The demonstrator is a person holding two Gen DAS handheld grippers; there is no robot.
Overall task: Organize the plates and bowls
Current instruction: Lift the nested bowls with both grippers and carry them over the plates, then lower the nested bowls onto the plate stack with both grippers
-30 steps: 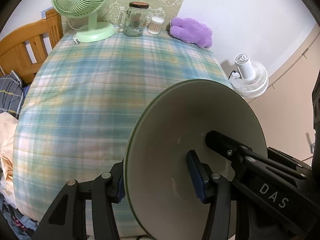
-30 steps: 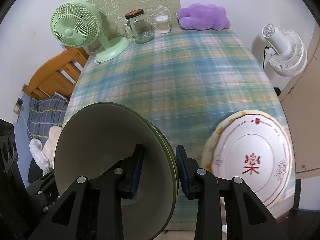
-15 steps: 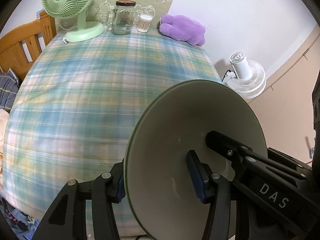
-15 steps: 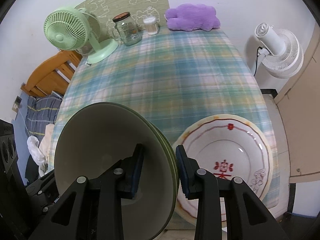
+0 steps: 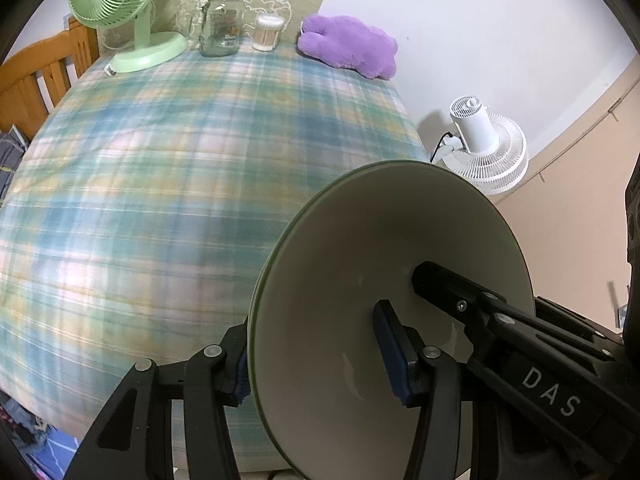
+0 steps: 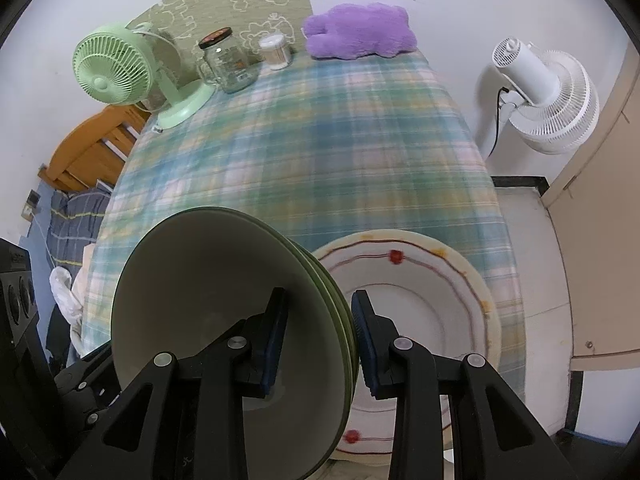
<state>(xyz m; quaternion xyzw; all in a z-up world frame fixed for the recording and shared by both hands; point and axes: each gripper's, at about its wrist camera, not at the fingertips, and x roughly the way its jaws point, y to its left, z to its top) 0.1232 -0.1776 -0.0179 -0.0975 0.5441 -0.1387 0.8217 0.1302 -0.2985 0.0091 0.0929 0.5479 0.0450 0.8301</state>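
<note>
Both grippers clamp the same stack of pale green plates, held on edge above the near end of the plaid table. In the left wrist view my left gripper (image 5: 316,356) is shut on the green plates (image 5: 360,248), and the right gripper's black arm (image 5: 520,344) reaches across the plate face. In the right wrist view my right gripper (image 6: 318,344) is shut on the green plates (image 6: 200,280), whose stacked rims show at the right edge. A large white plate with red pattern (image 6: 420,308) lies flat on the table just right of them.
The plaid-covered table (image 5: 160,180) carries a green desk fan (image 5: 120,12), a glass jar (image 5: 222,20), a small white-lidded container (image 5: 268,32) and a purple plush toy (image 5: 348,46) along the far edge. A white floor fan (image 5: 484,148) stands right of the table; a wooden bed frame (image 6: 96,144) is at left.
Both grippers have moved with the green plates, keeping their hold. In the right wrist view the white patterned plate has shifted left, now close beside the green plates.
</note>
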